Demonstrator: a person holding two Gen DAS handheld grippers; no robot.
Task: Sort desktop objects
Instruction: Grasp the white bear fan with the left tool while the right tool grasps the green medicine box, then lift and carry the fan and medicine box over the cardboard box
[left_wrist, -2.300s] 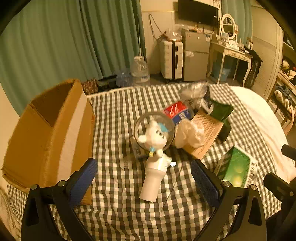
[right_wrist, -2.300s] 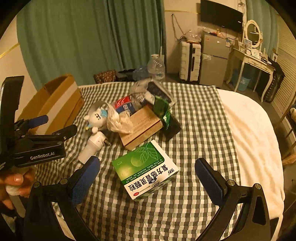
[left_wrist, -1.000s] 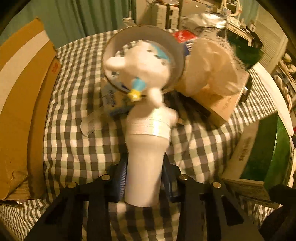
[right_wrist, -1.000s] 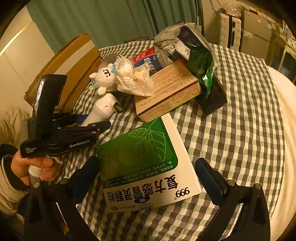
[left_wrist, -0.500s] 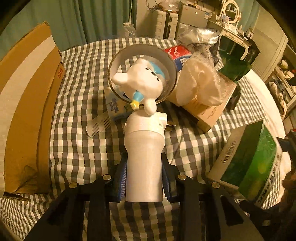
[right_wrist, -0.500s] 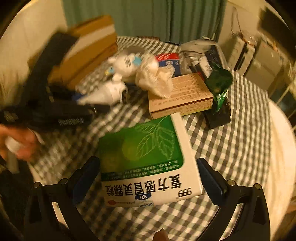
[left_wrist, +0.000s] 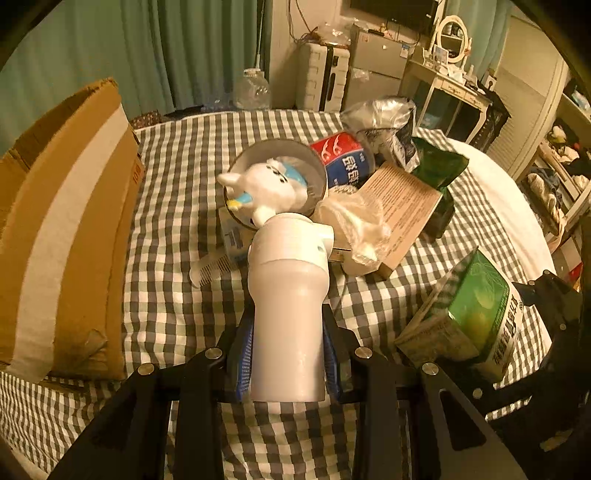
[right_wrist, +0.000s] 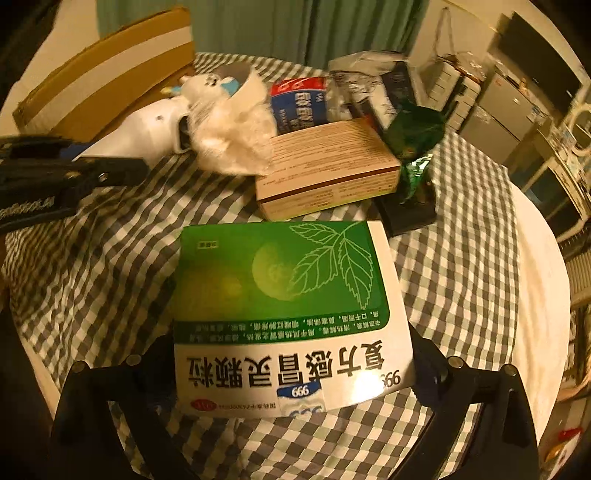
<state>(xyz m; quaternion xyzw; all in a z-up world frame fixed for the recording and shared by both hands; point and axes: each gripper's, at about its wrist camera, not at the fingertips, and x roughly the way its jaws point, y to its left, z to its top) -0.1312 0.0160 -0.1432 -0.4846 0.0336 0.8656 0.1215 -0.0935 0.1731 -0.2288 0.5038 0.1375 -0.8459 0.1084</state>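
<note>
while the left gripper (left_wrist: 288, 354) clamps its blue pads on the handle of the white handheld fan (left_wrist: 286, 295), the fan sits raised above the checked tablecloth (left_wrist: 173, 295). the right gripper (right_wrist: 291, 369) grips the green medicine box (right_wrist: 284, 295) by both sides, tilted off the cloth beside the brown box (right_wrist: 325, 173).

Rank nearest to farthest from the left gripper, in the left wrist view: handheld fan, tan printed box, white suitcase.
1. handheld fan: between the pads of the left gripper, gripped at the handle.
2. tan printed box: mid-table, up and right of the fan's head.
3. white suitcase: beyond the table, against the back wall.
</note>
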